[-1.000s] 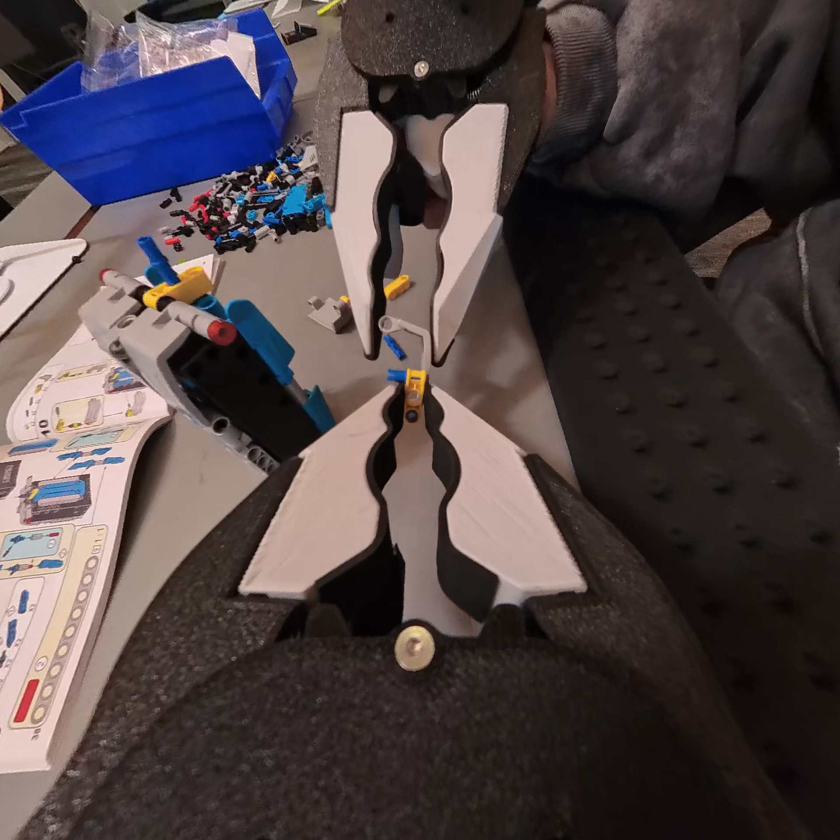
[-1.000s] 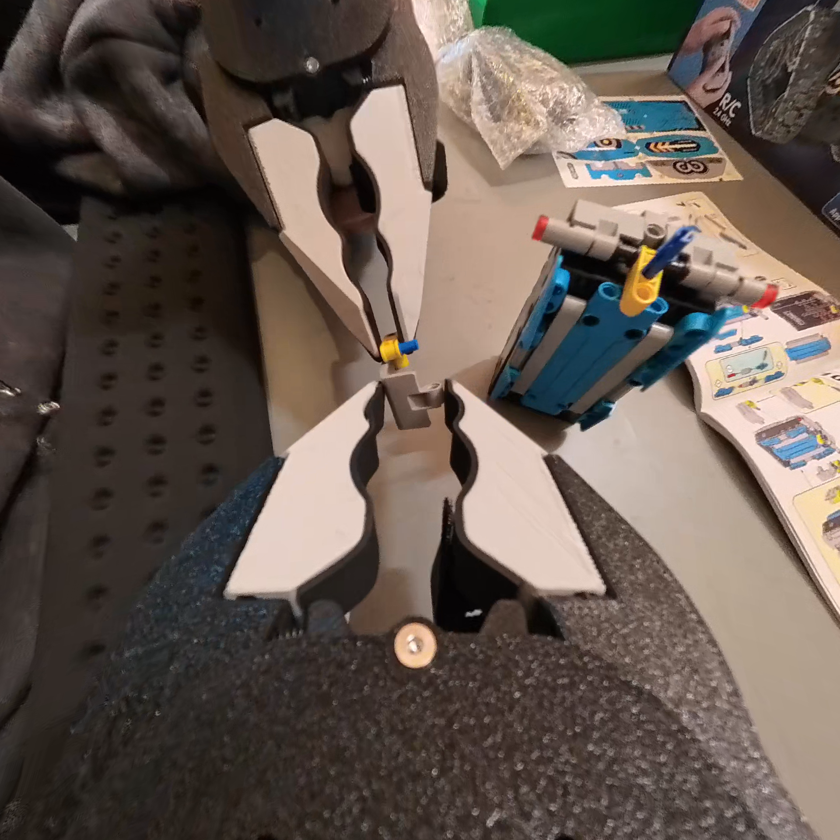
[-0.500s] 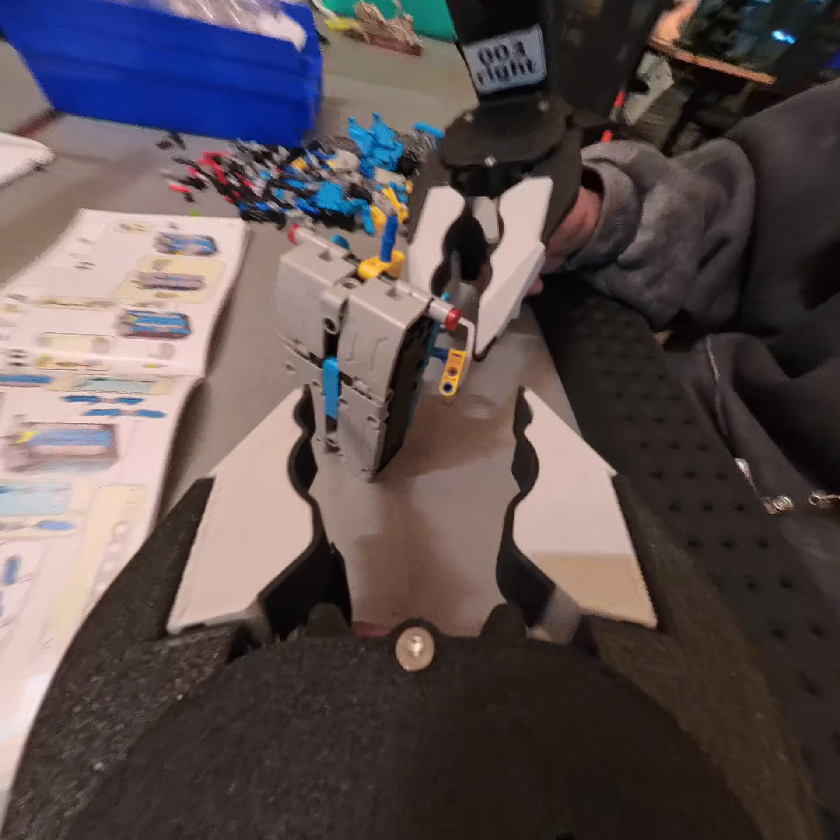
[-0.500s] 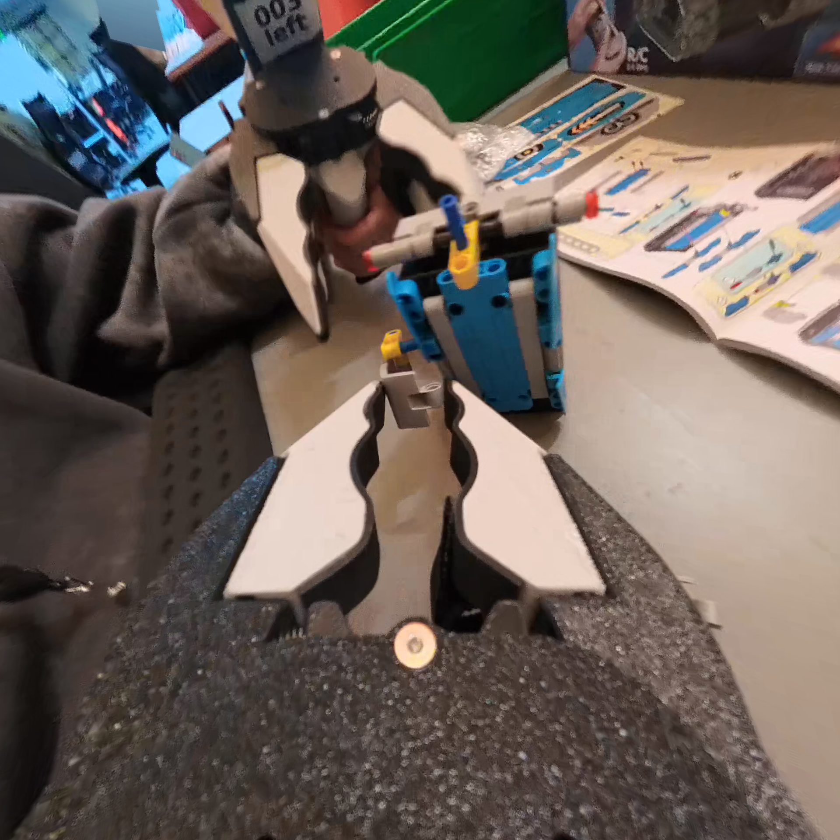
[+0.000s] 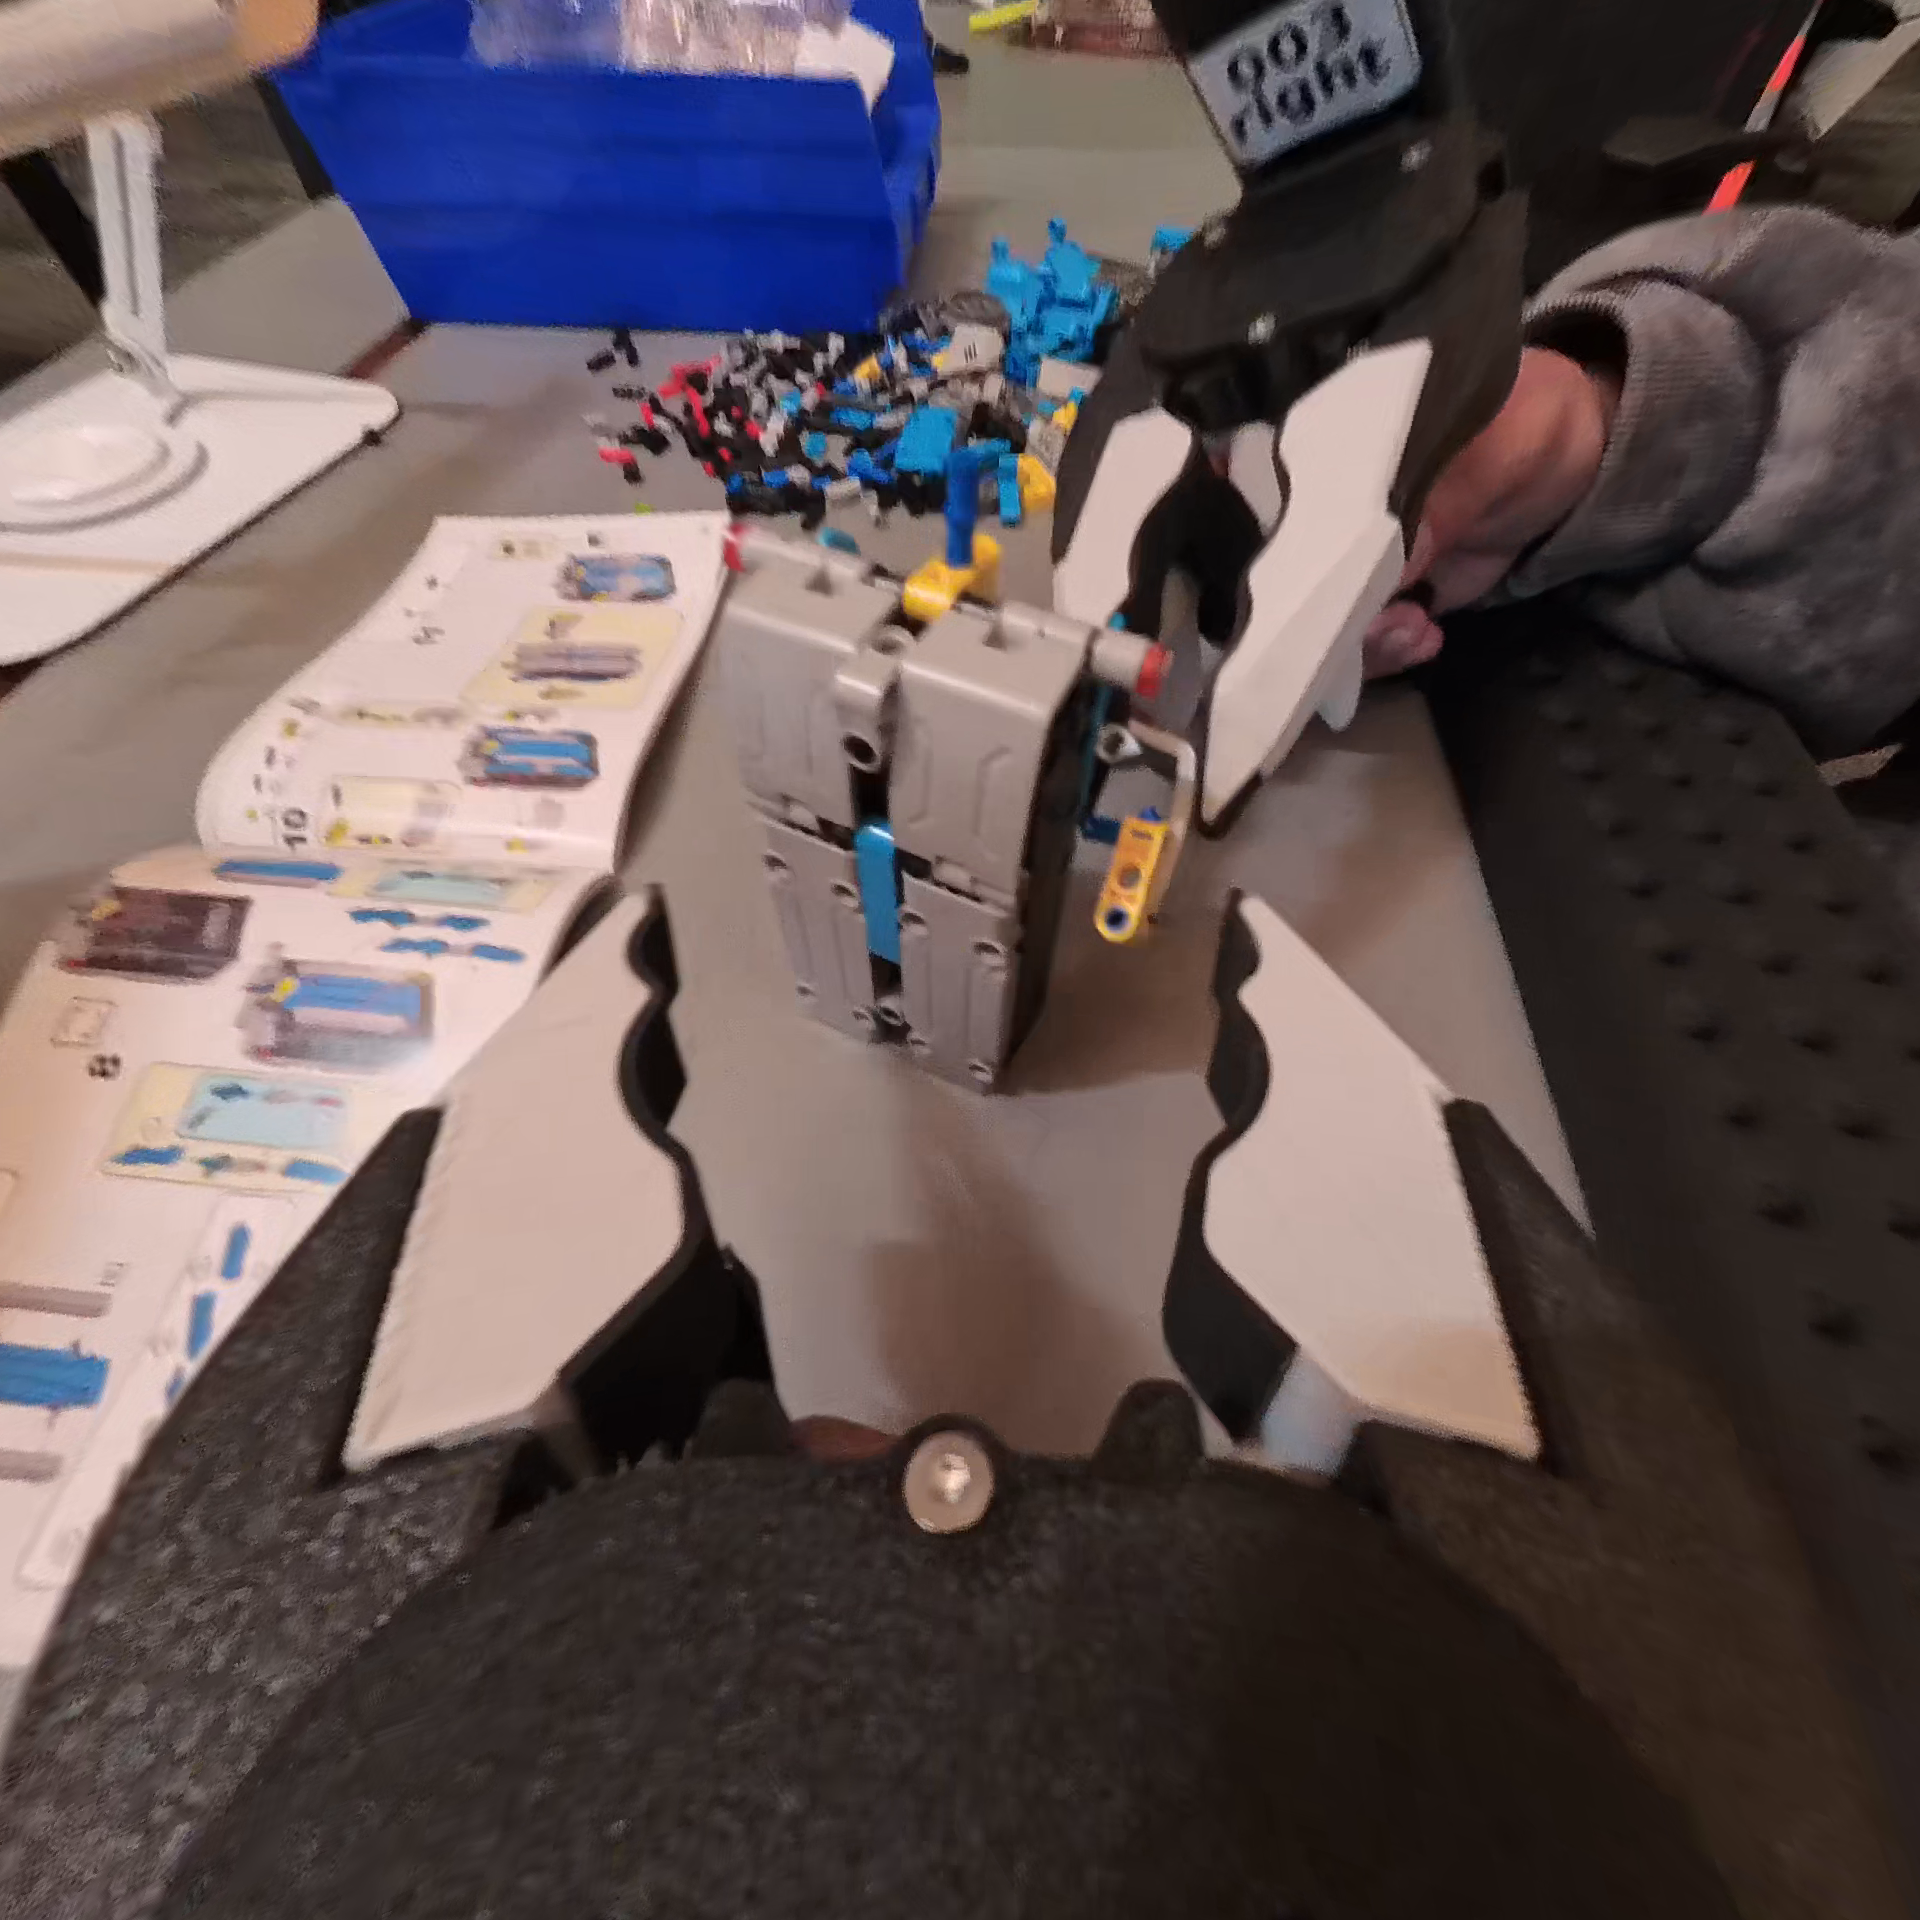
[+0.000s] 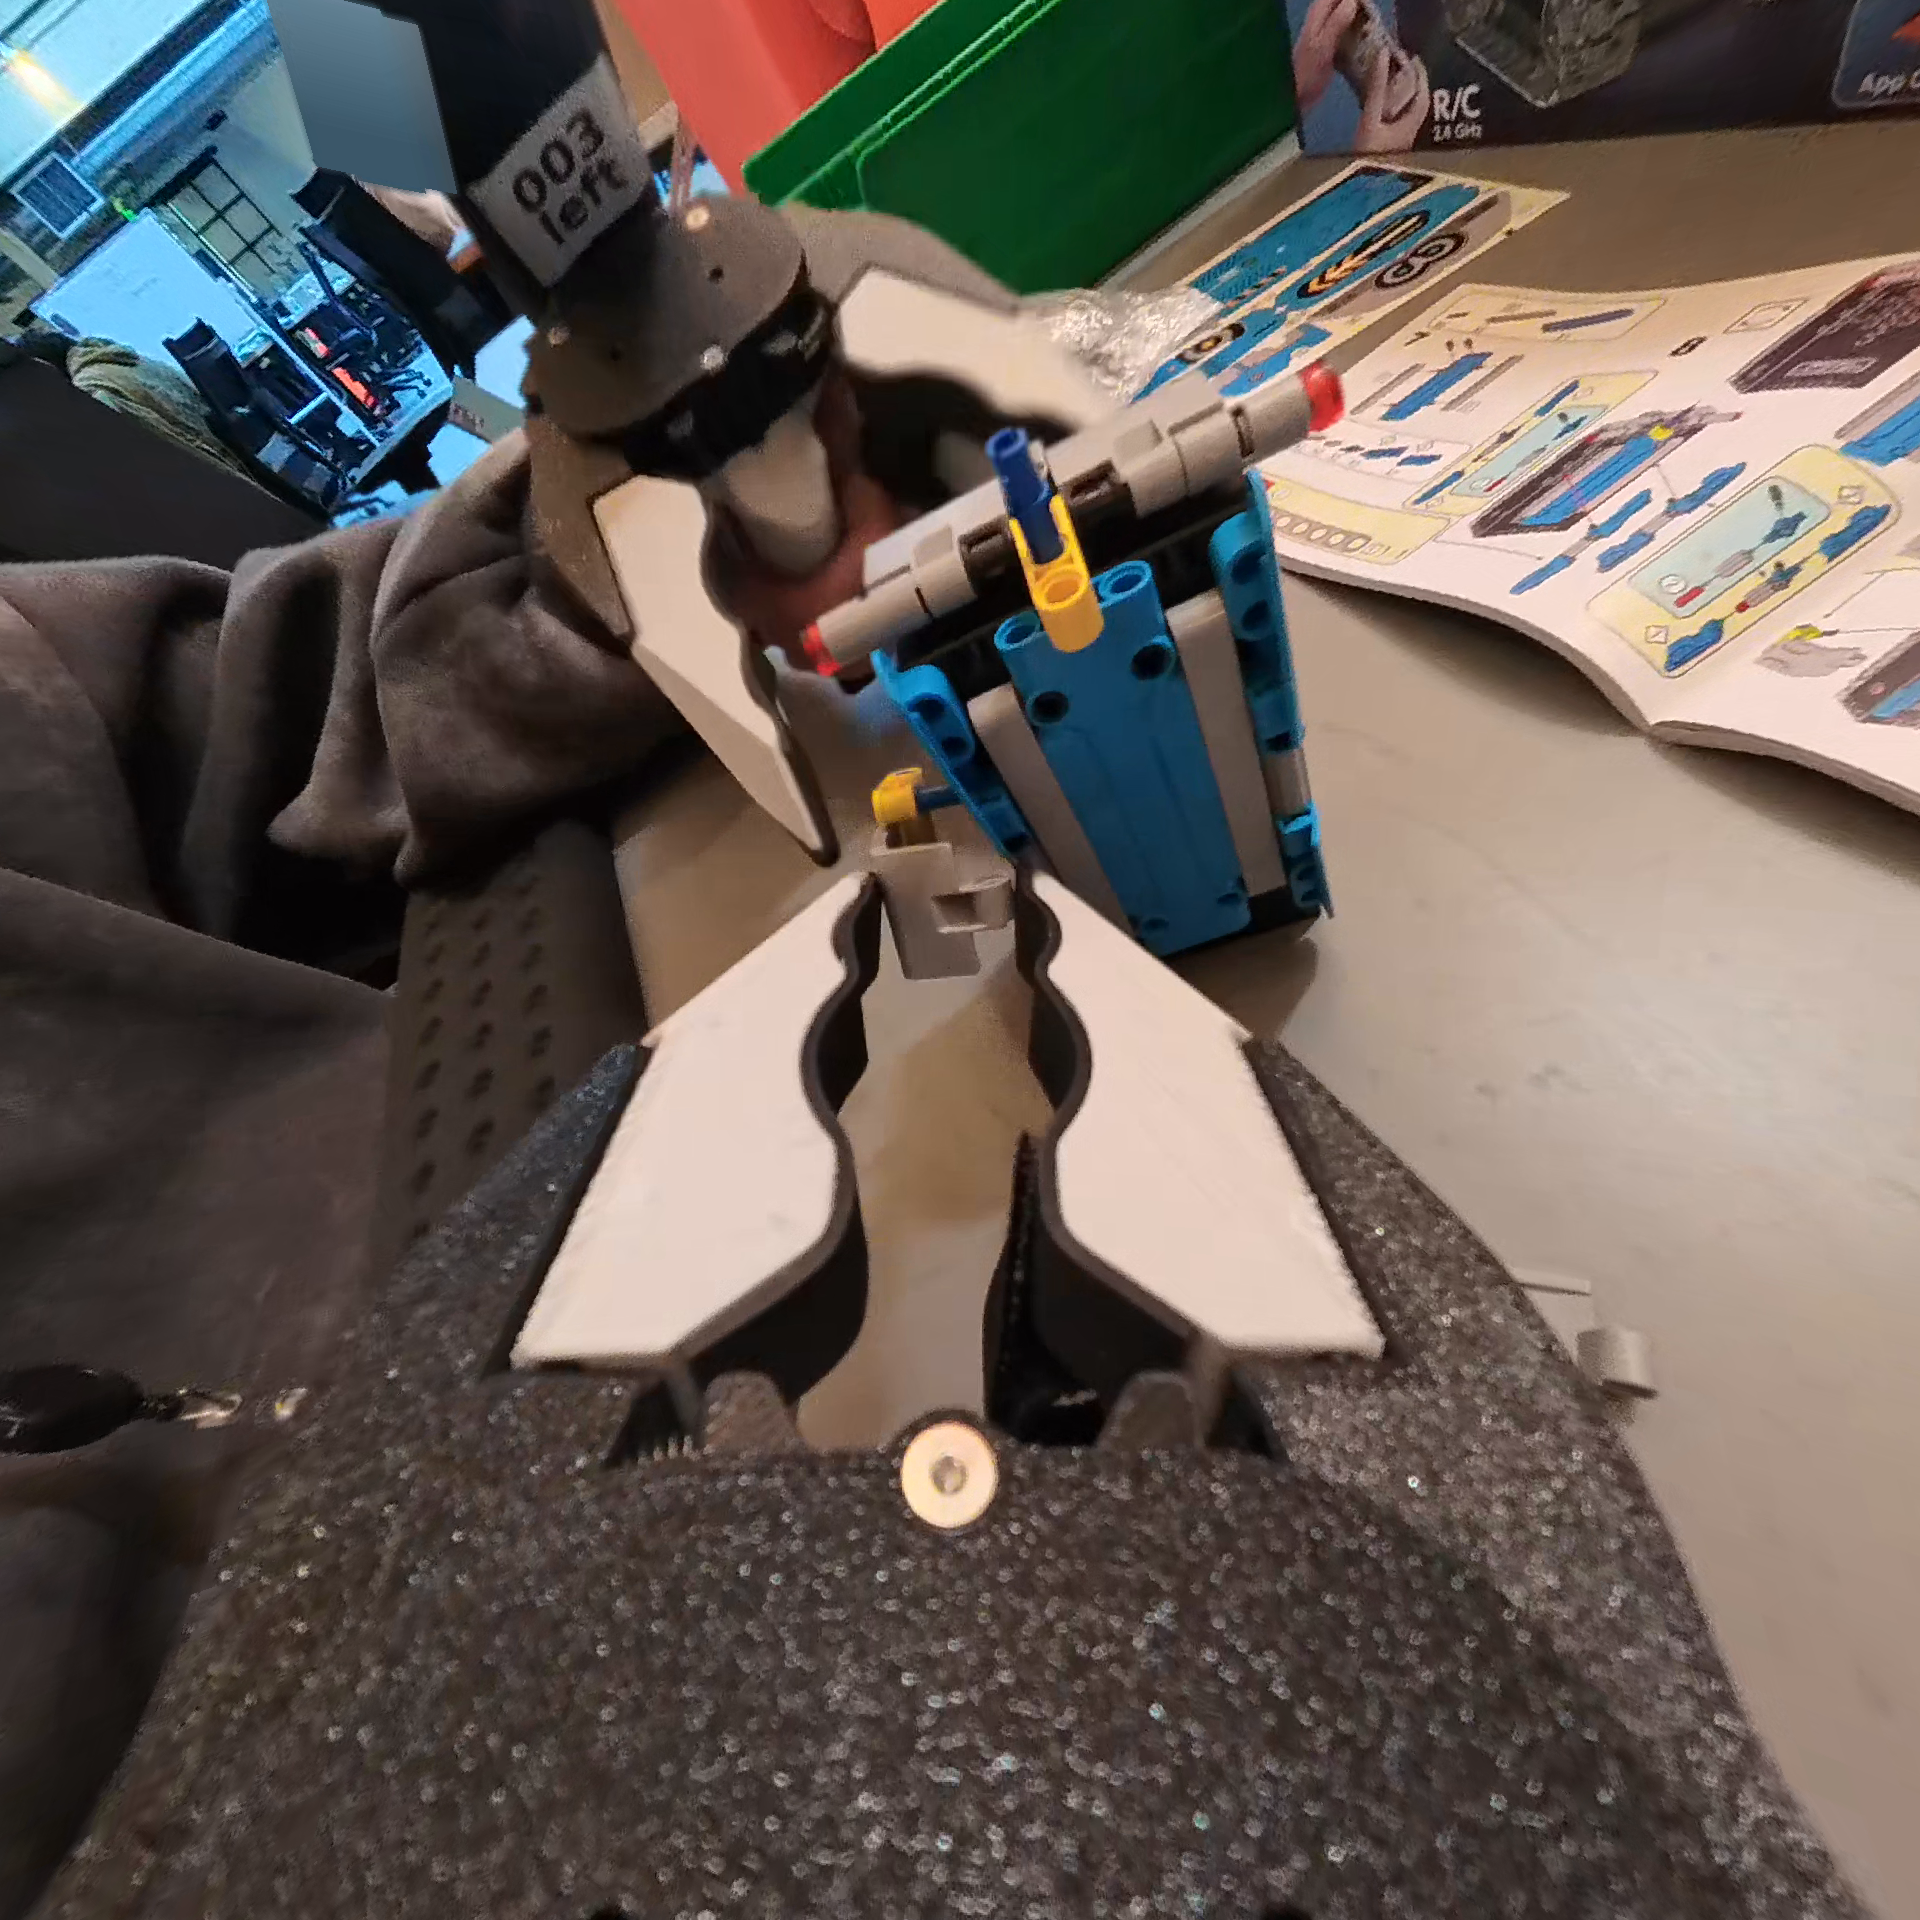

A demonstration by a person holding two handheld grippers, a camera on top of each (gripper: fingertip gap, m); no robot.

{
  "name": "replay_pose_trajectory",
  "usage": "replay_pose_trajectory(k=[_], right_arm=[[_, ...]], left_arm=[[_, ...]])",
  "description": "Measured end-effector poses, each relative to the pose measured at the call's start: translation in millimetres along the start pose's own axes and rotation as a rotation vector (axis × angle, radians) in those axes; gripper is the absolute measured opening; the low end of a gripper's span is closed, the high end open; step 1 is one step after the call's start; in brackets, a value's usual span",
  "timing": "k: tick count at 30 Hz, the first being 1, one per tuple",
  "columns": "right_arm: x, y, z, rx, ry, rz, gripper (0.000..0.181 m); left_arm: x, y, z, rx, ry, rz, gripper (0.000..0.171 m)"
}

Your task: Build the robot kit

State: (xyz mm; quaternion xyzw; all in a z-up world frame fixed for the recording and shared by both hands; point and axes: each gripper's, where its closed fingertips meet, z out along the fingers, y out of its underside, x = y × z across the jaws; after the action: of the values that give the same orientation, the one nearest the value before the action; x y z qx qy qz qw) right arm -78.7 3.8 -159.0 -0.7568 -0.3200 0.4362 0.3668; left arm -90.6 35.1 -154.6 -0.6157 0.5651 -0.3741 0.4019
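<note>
A grey, black and blue brick model (image 5: pixel 904 831) stands upright on the table. My left gripper (image 5: pixel 945 914) is open and empty, its fingertips on either side of the model's base without touching it. My right gripper (image 6: pixel 945 888) is shut on a small grey angled piece (image 6: pixel 940 909) that carries a yellow connector with a blue pin (image 6: pixel 899 805). It holds this beside the model's (image 6: pixel 1122 748) lower side. In the left wrist view the right gripper's fingers (image 5: pixel 1309 582) and the hanging yellow connector (image 5: pixel 1132 873) show to the right of the model. The left gripper's fingers (image 6: pixel 707 665) straddle the model's far side.
An open instruction booklet (image 5: pixel 416 727) lies left of the model and also shows in the right wrist view (image 6: pixel 1662 520). A pile of loose pieces (image 5: pixel 862 416) and a blue bin (image 5: pixel 623 177) sit behind. A white stand base (image 5: pixel 156 447), green bin (image 6: pixel 1039 135), sticker sheet (image 6: pixel 1351 239) and black dimpled mat (image 5: pixel 1714 935) surround.
My left gripper opened and let go of the yellow connector, which stays on the grey piece. The left gripper moved over to the model, and the right gripper brought its piece beside it.
</note>
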Motion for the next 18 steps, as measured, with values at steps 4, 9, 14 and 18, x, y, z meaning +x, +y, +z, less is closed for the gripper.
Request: replay_pose_trajectory(k=[4,9,14,18], right_arm=[[1,-2,2,0.01,-0.008,0.015,0.025],[3,-3,-1,0.024,0.002,0.022,0.025],[4,-4,-1,0.027,-0.005,0.028,0.025],[7,-4,-2,0.025,0.01,0.009,0.025]], left_arm=[[15,-4,7,0.026,0.235,-0.01,0.126],[9,-6,24,0.02,0.283,0.028,0.124],[10,-12,30,0.033,0.349,0.026,0.093],[8,-11,28,0.037,0.332,0.032,0.086]])
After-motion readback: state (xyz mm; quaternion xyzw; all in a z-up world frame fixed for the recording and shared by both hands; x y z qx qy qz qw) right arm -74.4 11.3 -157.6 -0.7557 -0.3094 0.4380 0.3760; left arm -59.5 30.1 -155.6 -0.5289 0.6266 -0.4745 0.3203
